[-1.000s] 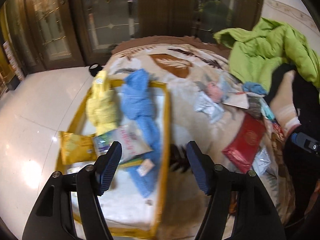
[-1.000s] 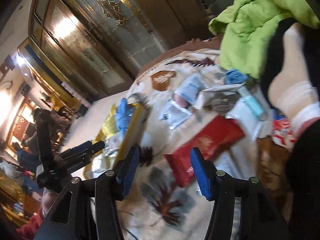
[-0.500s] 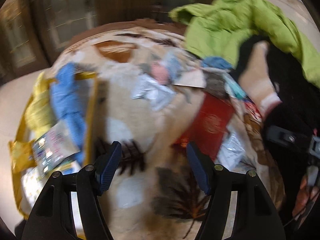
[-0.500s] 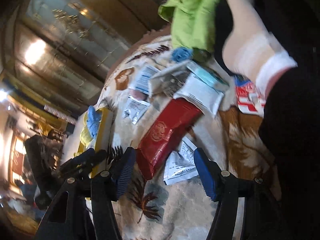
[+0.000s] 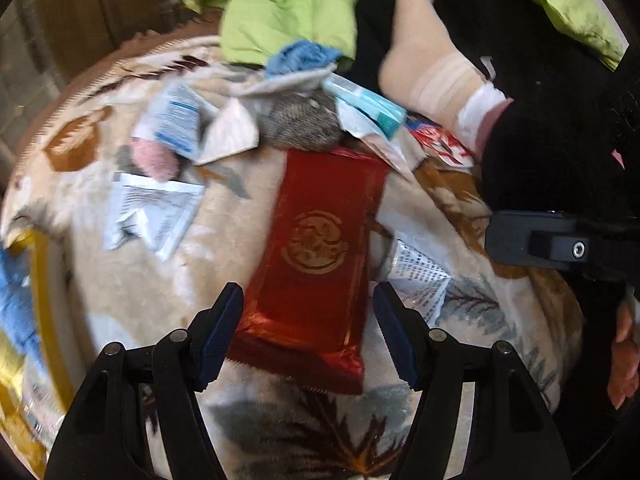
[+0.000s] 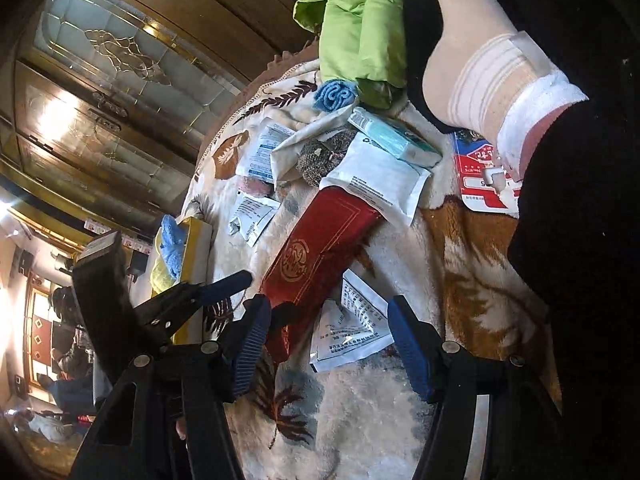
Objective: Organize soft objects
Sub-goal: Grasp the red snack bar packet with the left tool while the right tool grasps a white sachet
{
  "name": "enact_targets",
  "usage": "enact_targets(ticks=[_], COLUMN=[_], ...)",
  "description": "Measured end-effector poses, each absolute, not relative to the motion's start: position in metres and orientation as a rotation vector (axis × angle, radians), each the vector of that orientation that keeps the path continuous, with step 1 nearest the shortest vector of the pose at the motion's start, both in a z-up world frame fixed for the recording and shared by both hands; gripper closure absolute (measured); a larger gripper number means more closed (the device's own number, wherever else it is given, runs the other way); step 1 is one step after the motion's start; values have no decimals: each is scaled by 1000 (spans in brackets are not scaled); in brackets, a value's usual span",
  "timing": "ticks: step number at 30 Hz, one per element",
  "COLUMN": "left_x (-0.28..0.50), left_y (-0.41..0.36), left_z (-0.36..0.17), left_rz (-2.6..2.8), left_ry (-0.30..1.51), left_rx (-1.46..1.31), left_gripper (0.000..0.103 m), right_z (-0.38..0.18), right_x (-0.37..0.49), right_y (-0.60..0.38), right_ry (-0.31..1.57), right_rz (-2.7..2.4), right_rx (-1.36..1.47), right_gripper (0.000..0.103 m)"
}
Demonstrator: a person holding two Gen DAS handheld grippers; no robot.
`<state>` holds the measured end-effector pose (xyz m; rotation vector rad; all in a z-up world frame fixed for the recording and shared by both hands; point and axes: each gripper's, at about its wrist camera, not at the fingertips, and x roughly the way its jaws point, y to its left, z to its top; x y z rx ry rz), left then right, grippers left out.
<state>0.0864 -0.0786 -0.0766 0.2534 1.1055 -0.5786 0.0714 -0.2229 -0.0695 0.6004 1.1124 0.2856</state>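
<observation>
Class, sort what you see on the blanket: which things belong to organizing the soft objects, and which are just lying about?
Part of the job:
red packet
yellow bin
blue cloth
left gripper, open

Lying about:
green jacket
person's socked foot

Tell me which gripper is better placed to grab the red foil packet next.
Left. The left gripper is open with the near end of the red foil packet centred between its fingers. The right gripper is also open, but it frames a white printed sachet, with the packet off by its left finger.
</observation>
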Motion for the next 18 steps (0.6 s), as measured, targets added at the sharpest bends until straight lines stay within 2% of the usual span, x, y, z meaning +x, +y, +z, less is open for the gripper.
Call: enact_targets(ticks=[3,4,5,10,13,16,18], left_x=[92,92,93,112,119,117,112], left_y=[-86,-89,-92,-97,-94,-97,-98], left_z=[-82,-83,-84,-99,-110,-112,-111], left_rz=[-674,-675,-663,-602,-608,-593,-579], left_ry=[1151,1144,1138,1174,1197,1166,1145], left_rx=[249,273,301,345,311,337,367], left_gripper=[35,25,23,23,17,17,24], right_z=[-74,-75,-75,-78,-81,-85,-87], right_x=[73,73,73,72,73,75,76], right_y=[-225,-226,-226,-224,-222,-222,-221], right_ry=[1123,1126,1126,1145,1157,1170,1178], right_rz=[278,275,274,280,275,266,264], right_rx=[607,611,613,606,592,587,579], right_gripper=[39,39,39,39,39,39,39])
